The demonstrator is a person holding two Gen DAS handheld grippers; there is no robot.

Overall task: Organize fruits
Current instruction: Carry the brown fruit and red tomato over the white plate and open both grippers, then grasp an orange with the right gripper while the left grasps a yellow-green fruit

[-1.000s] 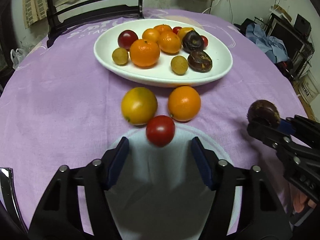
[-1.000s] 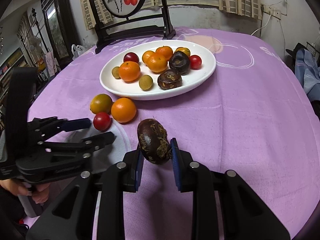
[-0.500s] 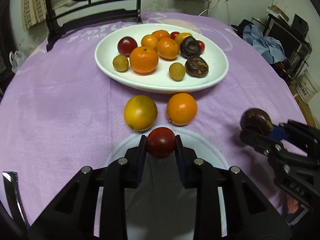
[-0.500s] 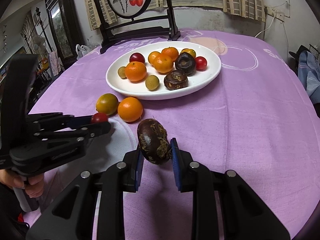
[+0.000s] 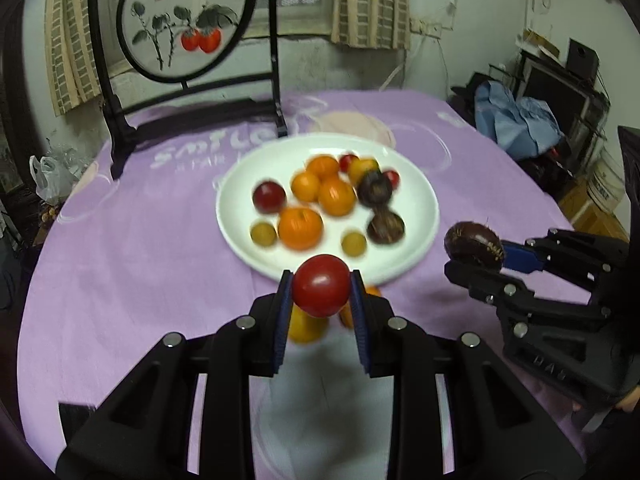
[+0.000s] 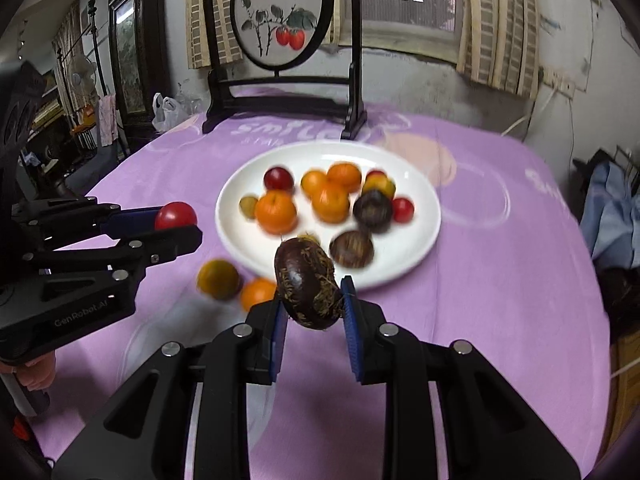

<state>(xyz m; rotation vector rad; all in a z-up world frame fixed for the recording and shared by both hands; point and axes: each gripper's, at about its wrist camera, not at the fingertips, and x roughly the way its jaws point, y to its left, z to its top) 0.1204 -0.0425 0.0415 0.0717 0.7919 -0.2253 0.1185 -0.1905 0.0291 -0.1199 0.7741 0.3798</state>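
Note:
My left gripper (image 5: 321, 294) is shut on a red tomato (image 5: 321, 291) and holds it above the table, just short of the white plate (image 5: 420, 208). My right gripper (image 6: 312, 300) is shut on a dark brown wrinkled fruit (image 6: 309, 289), also lifted near the plate's (image 6: 424, 224) front edge. The plate holds several oranges, dark fruits, small red and yellow-green fruits. A yellow-orange fruit (image 6: 219, 279) and an orange (image 6: 258, 293) lie on the purple cloth in front of the plate. Each gripper shows in the other's view: the right one (image 5: 476, 252), the left one (image 6: 176, 220).
A dark wooden stand with a round painted screen (image 6: 280, 12) stands at the table's far edge. A white plastic bag (image 5: 52, 176) sits at the far left. Blue cloth (image 5: 516, 120) and boxes lie beyond the right edge of the table.
My left gripper closed on the red tomato and lifted it off the cloth. Both grippers have risen and tilted up, moving toward the plate. The right one still holds the dark fruit.

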